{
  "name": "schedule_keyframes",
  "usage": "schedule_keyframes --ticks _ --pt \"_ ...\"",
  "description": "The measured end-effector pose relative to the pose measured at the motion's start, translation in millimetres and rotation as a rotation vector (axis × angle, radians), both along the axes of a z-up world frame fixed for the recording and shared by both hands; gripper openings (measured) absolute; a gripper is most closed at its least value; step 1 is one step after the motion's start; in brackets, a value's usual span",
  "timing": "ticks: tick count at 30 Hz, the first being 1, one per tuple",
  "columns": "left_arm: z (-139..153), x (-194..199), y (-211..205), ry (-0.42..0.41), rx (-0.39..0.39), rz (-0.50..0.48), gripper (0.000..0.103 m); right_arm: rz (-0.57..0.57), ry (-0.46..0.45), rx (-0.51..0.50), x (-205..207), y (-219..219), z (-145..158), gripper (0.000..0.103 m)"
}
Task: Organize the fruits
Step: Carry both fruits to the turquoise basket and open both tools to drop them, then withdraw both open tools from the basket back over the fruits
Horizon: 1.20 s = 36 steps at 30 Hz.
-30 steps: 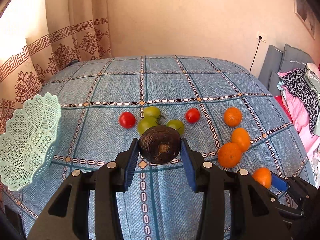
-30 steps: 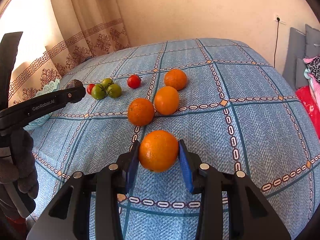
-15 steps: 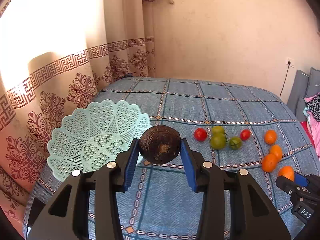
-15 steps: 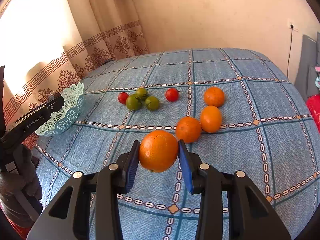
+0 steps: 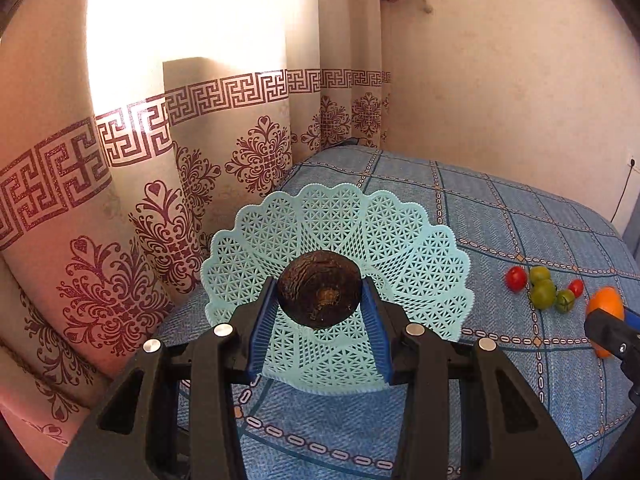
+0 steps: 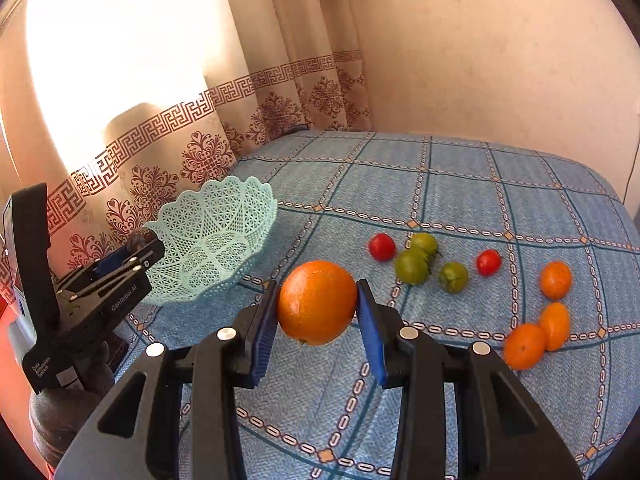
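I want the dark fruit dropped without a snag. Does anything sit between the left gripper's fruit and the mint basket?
Nothing visible does. The left gripper holds the dark fruit right in front of the open mint basket, whose bowl looks empty. The right gripper with its orange is off to the side.

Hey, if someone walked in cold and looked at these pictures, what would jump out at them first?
Probably the dark wrinkled fruit clamped in the left gripper, right in front of the mint lattice basket by the curtain. Next, the big orange held off the blue bedspread in the right gripper. Behind it, red and green tomatoes and three more oranges lie loose.
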State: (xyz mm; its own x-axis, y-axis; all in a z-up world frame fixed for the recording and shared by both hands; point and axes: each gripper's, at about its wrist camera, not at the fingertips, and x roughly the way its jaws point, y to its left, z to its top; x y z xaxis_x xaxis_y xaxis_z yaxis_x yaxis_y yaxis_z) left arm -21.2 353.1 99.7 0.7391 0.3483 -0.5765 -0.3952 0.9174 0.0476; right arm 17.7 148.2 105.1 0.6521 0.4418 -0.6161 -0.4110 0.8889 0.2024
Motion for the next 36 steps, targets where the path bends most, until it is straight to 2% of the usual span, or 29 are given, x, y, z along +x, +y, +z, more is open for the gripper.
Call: schedule_keyframes --ticks 5,18,19,20,21,22,24,31,36 --pt "-7 0 15 0.01 -0.004 0.018 0.043 0.048 -0.015 -0.005 9 35 6 0.039" --pt "-19 3 33 0.028 -0.03 0.036 0.044 0.118 0.024 -0.017 43 104 -8 0.039" --pt "-20 4 35 0.028 -0.035 0.038 0.047 0.116 0.03 -0.014 46 105 -9 0.039" --pt "-20 5 36 0.026 -0.038 0.045 0.058 0.115 0.036 -0.011 48 106 -11 0.039" --pt "-20 5 37 0.021 -0.043 0.05 0.064 0.117 0.047 -0.007 50 107 -13 0.039" --pt "-19 4 39 0.013 -0.044 0.058 0.072 0.119 0.054 0.002 52 107 -14 0.049" --pt "-18 4 40 0.006 -0.037 0.069 0.073 0.098 0.036 0.017 52 104 -13 0.061" --pt "-21 6 40 0.007 -0.029 0.076 0.074 0.062 0.019 0.037 51 92 -9 0.061" --pt "-20 8 38 0.004 -0.023 0.074 0.079 0.029 0.025 0.057 50 79 -9 0.063"
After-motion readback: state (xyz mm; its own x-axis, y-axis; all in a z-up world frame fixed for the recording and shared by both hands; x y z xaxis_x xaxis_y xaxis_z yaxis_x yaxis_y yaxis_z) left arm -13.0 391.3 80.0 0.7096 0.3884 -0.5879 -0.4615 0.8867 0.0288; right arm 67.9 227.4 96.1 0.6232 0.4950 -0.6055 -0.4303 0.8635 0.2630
